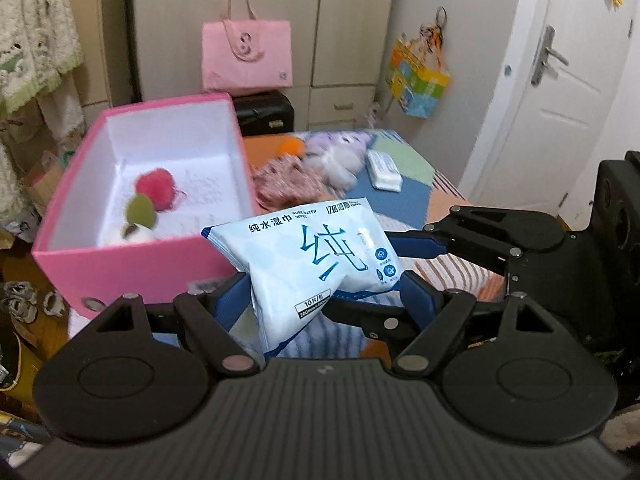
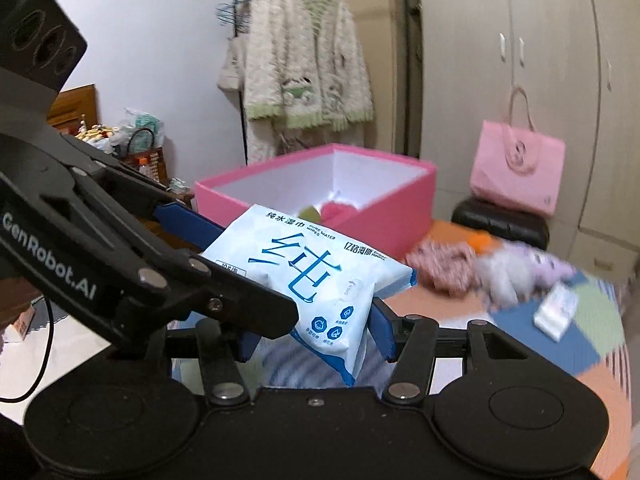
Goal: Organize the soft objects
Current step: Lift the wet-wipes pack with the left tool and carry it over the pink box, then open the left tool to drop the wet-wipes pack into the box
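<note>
A light blue pack of wet wipes [image 1: 312, 256] hangs above the patchwork bed cover, gripped from two sides. My left gripper [image 1: 324, 290] is shut on it, its blue fingers [image 1: 230, 300] pressing the pack's lower sides. My right gripper [image 1: 372, 276] reaches in from the right and is shut on the same pack. In the right wrist view the pack [image 2: 312, 276] sits between the right gripper's [image 2: 314, 332] fingers, and the left gripper [image 2: 240, 268] comes in from the left. The open pink box [image 1: 140, 264] stands just beyond, at left, with a red pompom [image 1: 155, 187] and a green ball [image 1: 141, 210] inside.
On the bed behind lie a pink fabric piece [image 1: 288, 184], an orange ball [image 1: 292, 146], a purple and white plush [image 1: 340, 156] and a white tissue pack [image 1: 384, 170]. A pink bag [image 1: 246, 56] rests on a black stool [image 1: 264, 114] by the wardrobe. A fluffy robe [image 2: 304, 56] hangs at left.
</note>
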Motion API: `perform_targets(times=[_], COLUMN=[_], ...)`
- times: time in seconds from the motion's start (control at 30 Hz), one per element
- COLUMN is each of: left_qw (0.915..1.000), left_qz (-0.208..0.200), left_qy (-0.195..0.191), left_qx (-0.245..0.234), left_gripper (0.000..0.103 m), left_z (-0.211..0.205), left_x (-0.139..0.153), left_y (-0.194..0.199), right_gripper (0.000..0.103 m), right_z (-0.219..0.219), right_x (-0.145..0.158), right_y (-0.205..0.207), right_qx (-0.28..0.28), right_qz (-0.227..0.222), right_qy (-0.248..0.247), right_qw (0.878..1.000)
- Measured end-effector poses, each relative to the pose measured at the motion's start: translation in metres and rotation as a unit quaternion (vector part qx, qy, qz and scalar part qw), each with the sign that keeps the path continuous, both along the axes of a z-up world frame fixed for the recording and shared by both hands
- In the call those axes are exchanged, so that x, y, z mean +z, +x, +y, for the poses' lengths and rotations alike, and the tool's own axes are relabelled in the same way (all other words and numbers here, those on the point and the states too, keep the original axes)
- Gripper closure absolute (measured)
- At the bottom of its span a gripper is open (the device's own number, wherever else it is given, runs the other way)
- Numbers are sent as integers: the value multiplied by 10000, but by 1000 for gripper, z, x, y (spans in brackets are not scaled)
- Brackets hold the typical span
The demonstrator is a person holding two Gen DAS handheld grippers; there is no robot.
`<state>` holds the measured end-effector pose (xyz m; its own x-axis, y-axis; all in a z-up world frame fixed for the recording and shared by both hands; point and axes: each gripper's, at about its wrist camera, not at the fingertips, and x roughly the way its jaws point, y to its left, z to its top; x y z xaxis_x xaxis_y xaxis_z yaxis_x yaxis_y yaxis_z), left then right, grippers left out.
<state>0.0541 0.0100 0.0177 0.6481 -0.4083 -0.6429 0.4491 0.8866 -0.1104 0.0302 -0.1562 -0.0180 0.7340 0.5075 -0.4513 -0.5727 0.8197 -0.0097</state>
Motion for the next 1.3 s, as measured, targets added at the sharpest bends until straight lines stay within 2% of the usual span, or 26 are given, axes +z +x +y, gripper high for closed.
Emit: perform_targets(times=[0.3, 0.67, 0.8, 1.1, 1.23, 1.3], left_qw=[9991, 9970, 9970, 9940, 9920, 9918], left_qz=[-326, -492, -208, 581, 811, 888], left_qy=[-177, -540, -693, -854, -890, -855], left_qx=[194, 239, 282, 350, 369, 331], left_gripper=[23, 23, 23, 23, 23, 23], left_z=[28, 48, 56, 76, 84, 83], left_x=[21, 39, 33, -9, -22, -29], left_y=[30, 110, 142, 179, 189, 195], right_gripper=[41, 41, 41, 41, 41, 41], right_z=[24, 43, 50, 68, 78, 84], right_x=[26, 50, 52, 23, 18, 16], right_y=[33, 101, 131, 166, 170, 171], right_qx=[124, -122, -106, 56, 174, 264], right_qz=[-321, -466, -269, 280, 289, 182], right_qy=[-51, -97, -209, -631, -896, -1197], right_qw=[9994, 9988, 9994, 9976, 9954, 9923])
